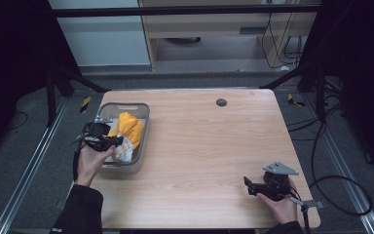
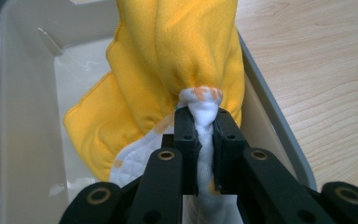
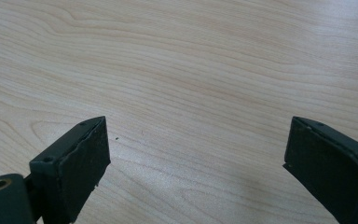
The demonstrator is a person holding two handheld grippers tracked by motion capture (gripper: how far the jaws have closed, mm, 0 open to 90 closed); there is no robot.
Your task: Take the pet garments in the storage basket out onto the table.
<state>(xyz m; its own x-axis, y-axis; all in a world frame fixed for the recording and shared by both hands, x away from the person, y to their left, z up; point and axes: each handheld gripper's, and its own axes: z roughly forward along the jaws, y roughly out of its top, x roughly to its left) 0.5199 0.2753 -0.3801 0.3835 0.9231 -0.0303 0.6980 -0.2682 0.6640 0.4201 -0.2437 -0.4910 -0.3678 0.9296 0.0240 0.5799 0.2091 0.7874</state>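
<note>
Yellow-and-white cloth [image 2: 168,60] — grey bin [image 1: 143,117] — pale wood table [image 1: 209,146].

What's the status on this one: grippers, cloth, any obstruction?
Left gripper shut on yellow-and-white cloth, over grey bin. Right gripper open, nothing between its jaws, above wooden table. No obstruction seen.

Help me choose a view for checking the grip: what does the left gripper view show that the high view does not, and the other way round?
The left gripper view alone shows the left gripper with its jaws pinched shut on a white fold of the yellow cloth.

The high view alone shows the right gripper near the table's front right corner, the person's hands, and the dark round spot at the far edge.

Both show the cloth in the grey bin and the wooden table.
</note>
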